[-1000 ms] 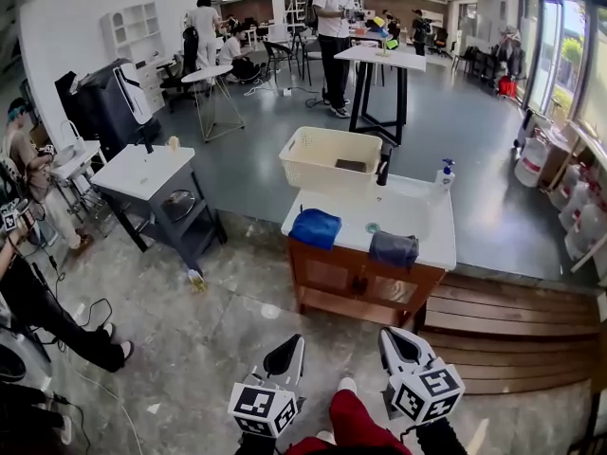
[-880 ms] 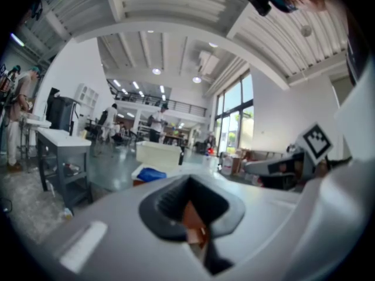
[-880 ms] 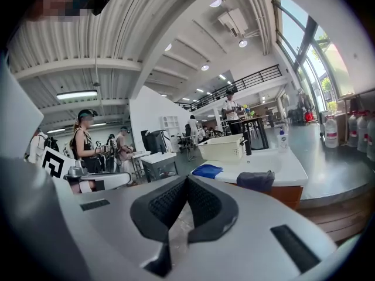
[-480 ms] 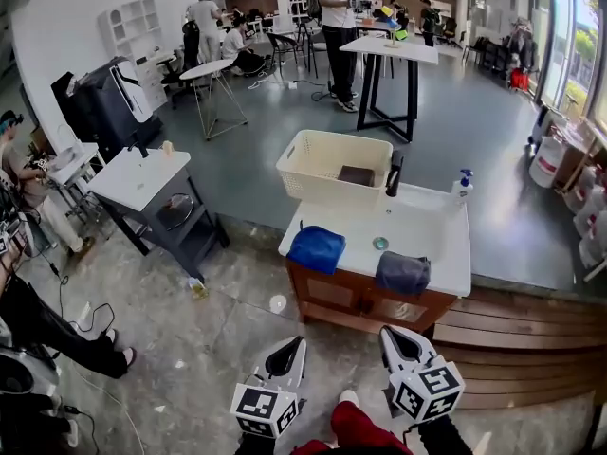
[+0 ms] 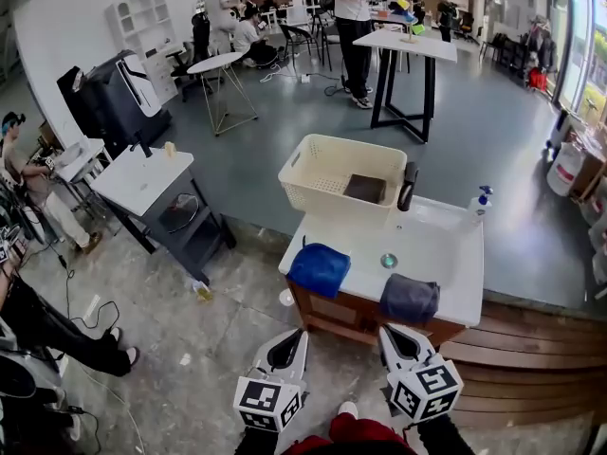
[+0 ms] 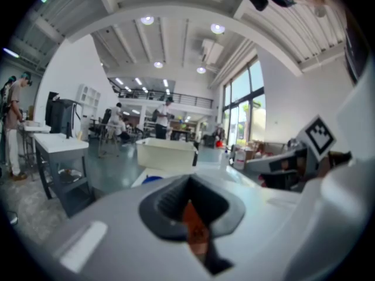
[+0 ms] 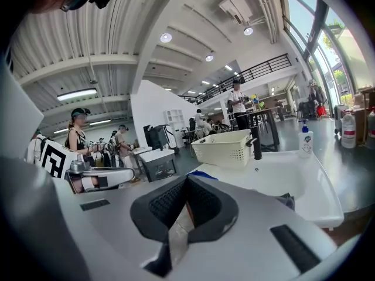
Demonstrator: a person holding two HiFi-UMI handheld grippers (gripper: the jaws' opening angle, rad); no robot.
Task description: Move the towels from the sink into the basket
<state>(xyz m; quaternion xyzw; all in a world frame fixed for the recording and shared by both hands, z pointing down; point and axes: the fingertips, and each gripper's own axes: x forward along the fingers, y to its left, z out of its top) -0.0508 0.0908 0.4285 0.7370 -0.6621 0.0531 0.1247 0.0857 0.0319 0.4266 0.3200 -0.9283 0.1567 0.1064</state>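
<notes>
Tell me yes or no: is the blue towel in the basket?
No, the blue towel lies on the sink's front edge, apart from the basket.

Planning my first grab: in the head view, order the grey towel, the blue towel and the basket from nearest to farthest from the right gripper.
1. Grey towel, draped over the sink's front edge, just ahead of the right gripper.
2. Blue towel, at the sink's front left corner.
3. Basket, behind the sink, far left.
</notes>
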